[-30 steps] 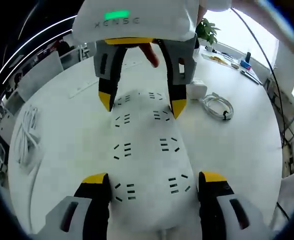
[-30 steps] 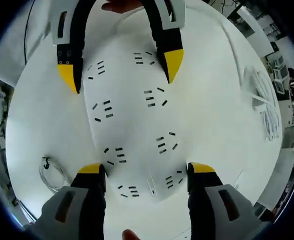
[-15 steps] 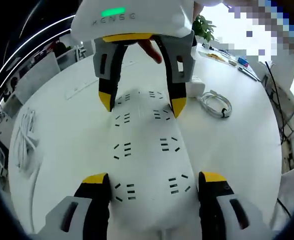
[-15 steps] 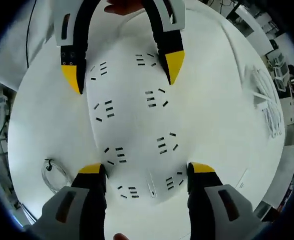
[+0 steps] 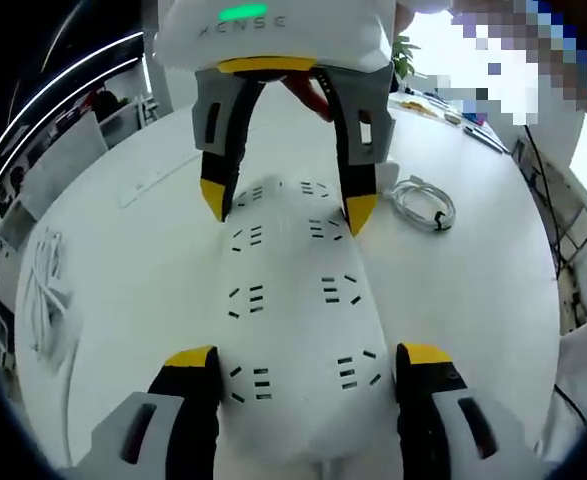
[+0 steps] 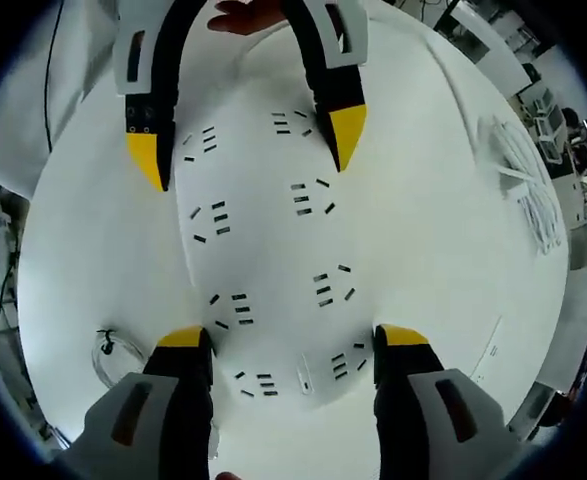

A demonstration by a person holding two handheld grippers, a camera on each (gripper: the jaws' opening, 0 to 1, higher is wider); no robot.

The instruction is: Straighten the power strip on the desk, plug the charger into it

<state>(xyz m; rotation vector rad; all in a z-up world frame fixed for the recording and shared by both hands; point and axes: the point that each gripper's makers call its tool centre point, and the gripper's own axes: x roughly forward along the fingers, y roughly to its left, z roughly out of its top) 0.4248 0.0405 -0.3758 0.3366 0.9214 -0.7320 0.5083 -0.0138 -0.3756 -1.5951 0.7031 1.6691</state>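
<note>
A white power strip (image 5: pixel 293 300) with several sockets lies on the white desk (image 5: pixel 143 260). My left gripper (image 5: pixel 308 358) has its jaws on both sides of the near end, shut on it. At the far end my right gripper (image 5: pixel 286 206) clasps the strip the same way. In the right gripper view the strip (image 6: pixel 268 250) runs from my right gripper (image 6: pixel 293 340) up to my left gripper (image 6: pixel 245 150). The charger's coiled white cable (image 5: pixel 420 203) lies right of the strip, and the coil (image 6: pixel 118 350) also appears low on the left. The charger block is hidden.
A bundle of white cables (image 5: pixel 48 290) lies at the desk's left, and the same bundle (image 6: pixel 528 195) appears at the right. A flat white bar (image 5: pixel 153 180) lies beyond it. A plant (image 5: pixel 408 55) and small items (image 5: pixel 443 105) sit at the far edge. A hand (image 5: pixel 308 95) holds the right gripper.
The desk and coiled cable have shifted behind the strip in both views while the strip stays fixed between the jaws. The charger block has gone out of sight behind the right gripper.
</note>
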